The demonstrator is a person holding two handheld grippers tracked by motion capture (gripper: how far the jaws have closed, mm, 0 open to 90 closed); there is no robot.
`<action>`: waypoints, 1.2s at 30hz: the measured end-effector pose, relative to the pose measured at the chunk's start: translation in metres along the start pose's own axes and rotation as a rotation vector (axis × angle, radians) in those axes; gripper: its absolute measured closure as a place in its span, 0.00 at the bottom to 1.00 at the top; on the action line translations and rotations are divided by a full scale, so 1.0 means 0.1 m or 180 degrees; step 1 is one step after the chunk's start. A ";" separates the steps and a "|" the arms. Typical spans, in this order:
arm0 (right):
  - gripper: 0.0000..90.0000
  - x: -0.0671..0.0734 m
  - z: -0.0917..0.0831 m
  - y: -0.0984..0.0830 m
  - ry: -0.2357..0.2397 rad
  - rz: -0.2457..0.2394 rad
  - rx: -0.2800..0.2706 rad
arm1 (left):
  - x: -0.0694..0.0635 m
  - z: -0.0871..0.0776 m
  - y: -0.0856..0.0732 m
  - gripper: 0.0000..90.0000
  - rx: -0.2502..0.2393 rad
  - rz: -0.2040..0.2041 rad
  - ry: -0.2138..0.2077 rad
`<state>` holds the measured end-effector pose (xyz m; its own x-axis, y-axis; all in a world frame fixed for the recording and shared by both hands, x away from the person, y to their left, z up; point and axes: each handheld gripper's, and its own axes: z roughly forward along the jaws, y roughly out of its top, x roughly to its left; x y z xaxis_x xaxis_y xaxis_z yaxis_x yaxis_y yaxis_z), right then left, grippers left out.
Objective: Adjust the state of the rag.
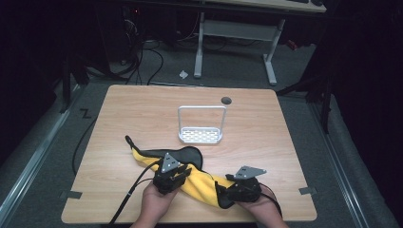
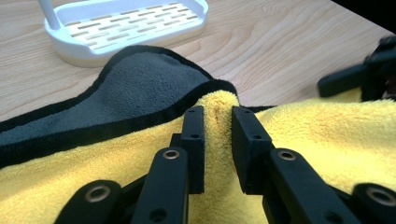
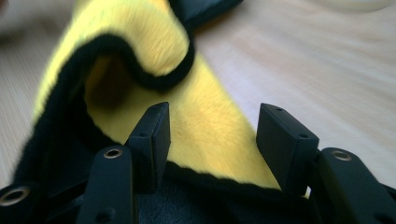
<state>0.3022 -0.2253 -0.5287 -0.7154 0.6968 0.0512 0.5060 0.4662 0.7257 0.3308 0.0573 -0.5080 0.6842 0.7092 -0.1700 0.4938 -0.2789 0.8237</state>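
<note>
I work in what looks like a lab or recording room: my wooden worktop [image 1: 142, 109] stands alone on grey carpet [image 1: 228, 71], lit amid dark surroundings. Cables [image 1: 138, 61] pile up on the floor behind it, beside the white legs of another desk [image 1: 237, 31]. Metal rails [image 1: 28, 166] flank the worktop.

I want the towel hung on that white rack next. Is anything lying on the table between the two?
Nothing visible: bare table separates the towel from the white rack. The left claw already pinches a yellow fold.
</note>
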 end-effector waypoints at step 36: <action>0.90 -0.27 0.04 0.06 -0.0573 -0.0095 -0.0002 | -0.18 0.26 0.09 0.97 0.0261 -0.0012 0.0095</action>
<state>0.3271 -0.2390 -0.5283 -0.6322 0.7691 -0.0939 0.4856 0.4877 0.7255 0.3371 0.0249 -0.5117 0.6666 0.7289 -0.1558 0.5394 -0.3275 0.7758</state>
